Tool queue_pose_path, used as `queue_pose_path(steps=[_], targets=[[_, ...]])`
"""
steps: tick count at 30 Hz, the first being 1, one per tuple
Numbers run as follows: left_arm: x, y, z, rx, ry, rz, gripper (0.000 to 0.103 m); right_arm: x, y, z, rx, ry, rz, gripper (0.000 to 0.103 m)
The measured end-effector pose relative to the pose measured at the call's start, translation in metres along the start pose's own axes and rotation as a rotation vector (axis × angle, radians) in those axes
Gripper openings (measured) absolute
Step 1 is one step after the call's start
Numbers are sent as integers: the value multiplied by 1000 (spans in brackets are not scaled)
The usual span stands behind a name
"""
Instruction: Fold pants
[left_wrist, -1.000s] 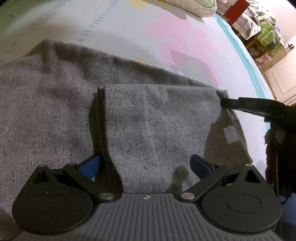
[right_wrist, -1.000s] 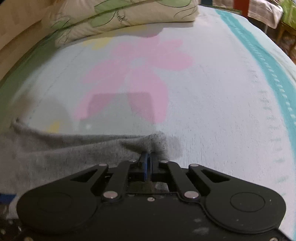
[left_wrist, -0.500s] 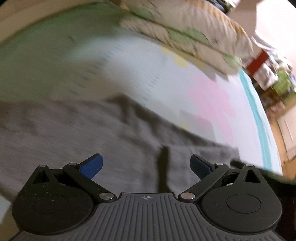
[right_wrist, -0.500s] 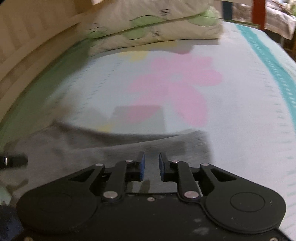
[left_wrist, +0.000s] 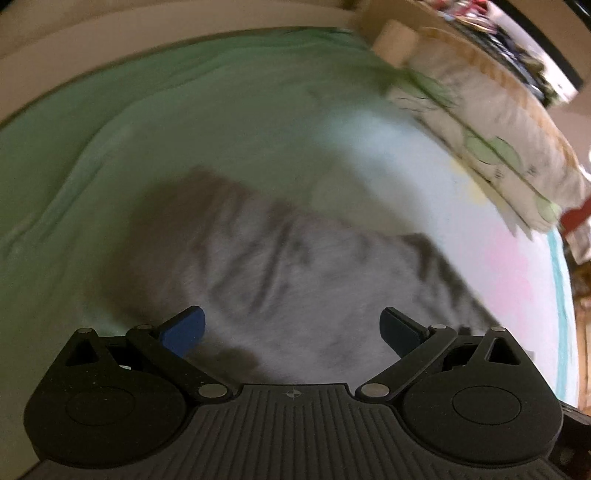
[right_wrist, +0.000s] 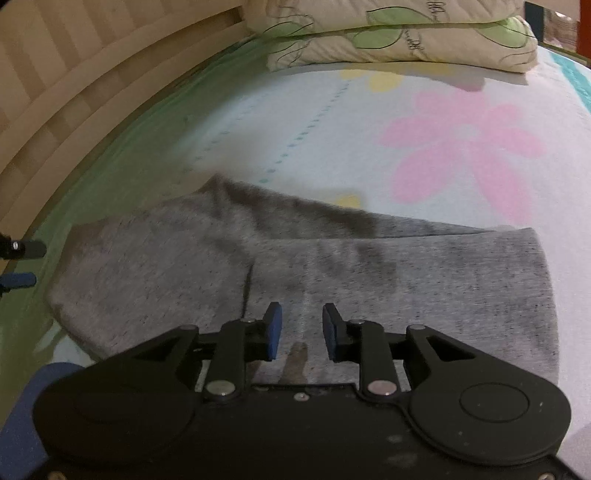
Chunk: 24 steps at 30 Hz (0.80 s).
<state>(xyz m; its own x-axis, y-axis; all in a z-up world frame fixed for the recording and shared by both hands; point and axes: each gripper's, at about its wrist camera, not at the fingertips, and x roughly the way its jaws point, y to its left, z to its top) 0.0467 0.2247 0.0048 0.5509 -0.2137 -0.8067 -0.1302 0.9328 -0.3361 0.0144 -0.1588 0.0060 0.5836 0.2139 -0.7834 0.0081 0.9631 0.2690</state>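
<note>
Left wrist view: left claw (left_wrist: 291, 326) wide apart, holding nothing, hanging over the grey pants (left_wrist: 295, 288) on the bed (left_wrist: 184, 110). Picture heavily motion-blurred. A second ago this camera looked straight down at a neat folded edge with the other claw at its right corner; now it has swung left and up, and shows the wrinkled unfolded end of the pants against the green part of the sheet. Pillows (left_wrist: 491, 147) at upper right.

Right wrist view: right claw (right_wrist: 302, 330) partly apart, nothing between the pads, just above the pants (right_wrist: 406, 288). A second ago it was pinched shut on the cloth corner; half a second ago it began to part; now it has let go and pulled back. One fold lies flat: a doubled panel with a rounded right edge, and a single layer stretching left. Left claw tips (right_wrist: 22, 264) peek in at the far left edge, near that loose end. Pillows (right_wrist: 402, 40) at top, pink flower print (right_wrist: 465, 147) on the sheet.

My read: first fold is placed and released; the left claw looks headed for the far end, likely for a second fold. Nothing gripped yet.
</note>
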Motion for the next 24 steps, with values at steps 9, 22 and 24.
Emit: queue_pose_path(steps=[9, 22, 24], targets=[[36, 50, -34, -145, 88, -66, 102, 7, 24, -3, -47, 31, 5, 29], [59, 63, -6, -187, -12, -155, 102, 36, 58, 3, -116, 72, 40, 30], [62, 63, -2, -194, -22, -165, 102, 41, 63, 6, -121, 72, 51, 30]])
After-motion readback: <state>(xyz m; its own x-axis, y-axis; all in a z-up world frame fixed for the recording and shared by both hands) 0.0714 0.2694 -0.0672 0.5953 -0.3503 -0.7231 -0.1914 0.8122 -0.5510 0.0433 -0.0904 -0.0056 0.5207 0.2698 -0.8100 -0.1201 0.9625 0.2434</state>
